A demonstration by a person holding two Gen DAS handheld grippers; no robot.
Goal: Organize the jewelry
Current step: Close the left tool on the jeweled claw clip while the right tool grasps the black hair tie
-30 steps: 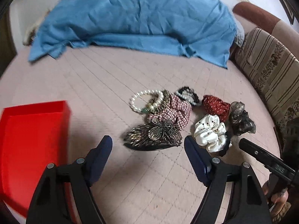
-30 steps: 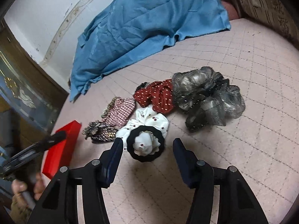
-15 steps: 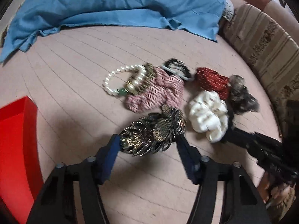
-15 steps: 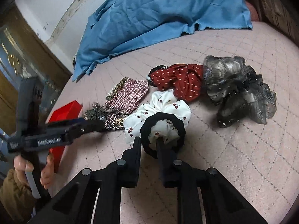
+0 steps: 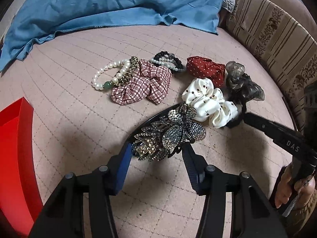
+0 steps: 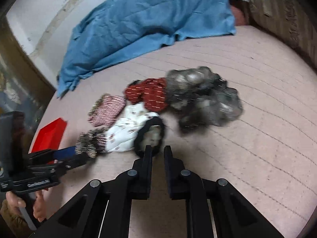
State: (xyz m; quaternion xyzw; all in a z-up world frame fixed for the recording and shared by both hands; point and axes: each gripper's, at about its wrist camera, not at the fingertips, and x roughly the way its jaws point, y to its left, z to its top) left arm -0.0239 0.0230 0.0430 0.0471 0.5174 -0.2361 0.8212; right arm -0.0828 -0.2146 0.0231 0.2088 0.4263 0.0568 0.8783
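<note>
- Sorting has barely begun: the red box (image 5: 13, 158), at the bed's left edge, looks empty as far as visible; every piece lies mid-bed.
- Left hand-held gripper (image 5: 157, 154), closing, straddles the rhinestone clip (image 5: 170, 134), pads apparently not pressing; its long axis runs lower-left to upper-right.
- Right hand-held gripper (image 6: 158, 150) pinches the black scrunchie (image 6: 150, 136), blurred.

Bed (image 5: 65, 91): open quilted surface between red box (image 5: 13, 158) at the left and the accessory cluster; open strip also between the cluster and blue cloth (image 5: 111, 4). Obstacles: pearl bracelet (image 5: 111, 75), checked scrunchie (image 5: 142, 83), rhinestone clip (image 5: 168, 134), white scrunchie (image 5: 208, 103), red scrunchie (image 5: 206, 70), grey scrunchie (image 5: 241, 81), packed touching. Striped sofa back (image 5: 277, 35) closes the right.
</note>
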